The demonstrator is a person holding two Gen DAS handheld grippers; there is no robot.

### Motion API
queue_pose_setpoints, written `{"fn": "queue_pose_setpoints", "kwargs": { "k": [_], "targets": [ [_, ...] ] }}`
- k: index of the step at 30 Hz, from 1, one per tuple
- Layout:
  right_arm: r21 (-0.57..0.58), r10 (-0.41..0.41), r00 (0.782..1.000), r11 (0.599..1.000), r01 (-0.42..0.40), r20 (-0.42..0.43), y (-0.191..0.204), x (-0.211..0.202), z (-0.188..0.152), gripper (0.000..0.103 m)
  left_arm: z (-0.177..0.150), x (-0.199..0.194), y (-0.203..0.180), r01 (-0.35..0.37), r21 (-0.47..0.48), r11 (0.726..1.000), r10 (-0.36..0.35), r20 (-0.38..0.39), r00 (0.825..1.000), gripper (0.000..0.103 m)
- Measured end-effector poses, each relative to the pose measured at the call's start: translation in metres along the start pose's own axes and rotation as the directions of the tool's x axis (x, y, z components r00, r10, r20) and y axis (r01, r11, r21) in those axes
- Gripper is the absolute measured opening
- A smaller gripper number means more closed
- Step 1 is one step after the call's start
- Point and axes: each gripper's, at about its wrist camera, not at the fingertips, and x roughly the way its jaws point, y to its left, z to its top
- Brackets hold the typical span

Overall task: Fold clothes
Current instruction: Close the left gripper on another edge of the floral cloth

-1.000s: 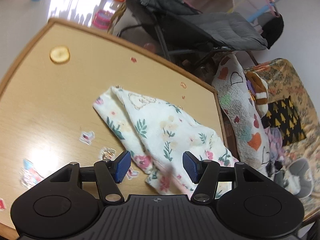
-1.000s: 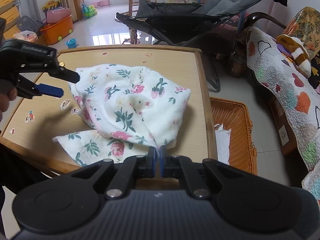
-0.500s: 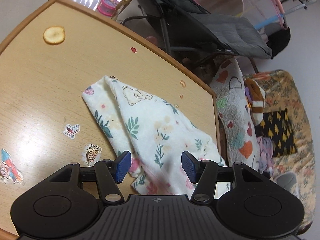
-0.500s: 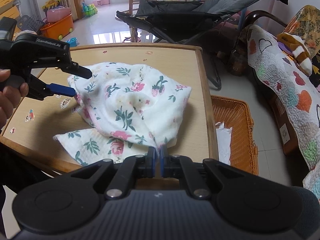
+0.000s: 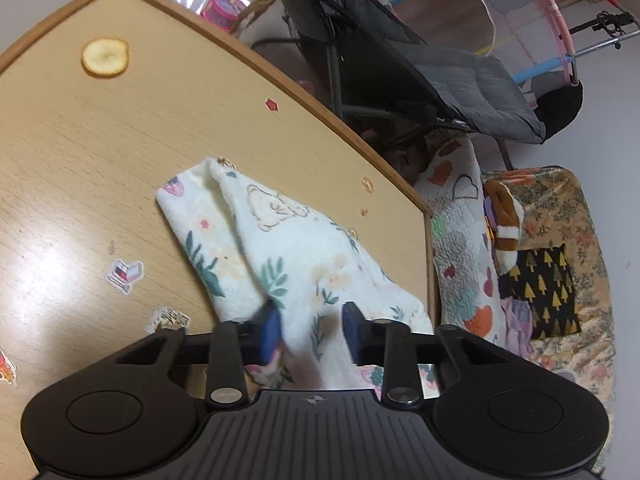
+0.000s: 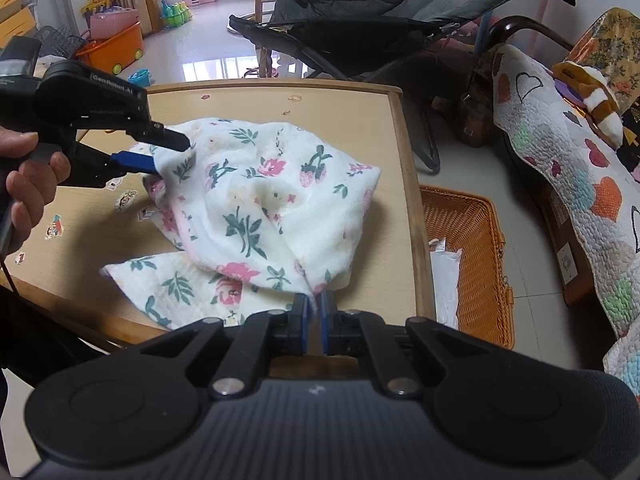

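While the floral cloth [image 6: 276, 204] lies bunched on the wooden table [image 6: 376, 112], both grippers work its edges.
Right gripper [image 6: 314, 322] pinches the cloth's near corner, jaws nearly closed; left gripper [image 5: 310, 330] straddles its left edge, blue pads [image 5: 269, 334] parted with fabric between, not clamped.

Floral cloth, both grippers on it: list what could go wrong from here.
1. The left gripper is open around an edge of the floral cloth; if it shuts shallow, the fabric may slip out.
2. The right gripper pinches only a small corner, so a hard pull could tug it free.
3. A flap lies at the near edge of the table and could drag off.
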Motion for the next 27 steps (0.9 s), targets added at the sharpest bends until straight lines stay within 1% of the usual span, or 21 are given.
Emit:
{"fn": "queue_pose_setpoints", "kwargs": {
  "k": [1,4,10,15,20,22,25,27],
  "targets": [
    [-0.002,0.000,1.000,1.000,0.000,0.001,0.000,0.000,0.000,0.006,0.000,0.001,-0.001,-0.003,0.005,1.000,0.003,0.005,1.000,0.021],
    [-0.007,-0.002,1.000,1.000,0.002,0.001,0.002,0.000,0.001,0.006,0.002,0.002,0.000,-0.004,0.006,1.000,0.004,0.004,1.000,0.014],
    [-0.009,-0.009,1.000,1.000,0.009,0.013,0.002,-0.003,0.003,0.007,0.005,-0.003,0.005,0.017,-0.024,1.000,-0.017,0.015,1.000,0.011],
    [-0.024,-0.014,0.999,1.000,0.015,0.036,0.003,-0.008,0.004,0.008,0.005,-0.015,0.005,0.043,-0.034,0.998,-0.041,0.052,0.998,0.008],
    [-0.069,-0.030,0.997,0.997,0.035,0.064,0.007,-0.017,0.005,0.009,0.005,-0.031,0.001,0.062,-0.040,0.997,-0.059,0.082,0.995,0.003],
    [-0.087,-0.037,0.997,0.995,0.044,0.072,0.009,-0.019,0.006,0.009,0.005,-0.038,0.001,0.069,-0.054,0.996,-0.064,0.091,0.994,0.002],
    [-0.113,-0.050,0.996,0.992,0.059,0.079,0.012,-0.022,0.007,0.009,0.005,-0.046,0.002,0.111,-0.072,0.991,-0.104,0.100,0.990,0.002],
    [-0.123,-0.053,0.995,0.990,0.063,0.083,0.013,-0.024,0.007,0.009,0.003,-0.049,0.000,0.113,-0.068,0.991,-0.106,0.099,0.989,0.002]
  ]
}}
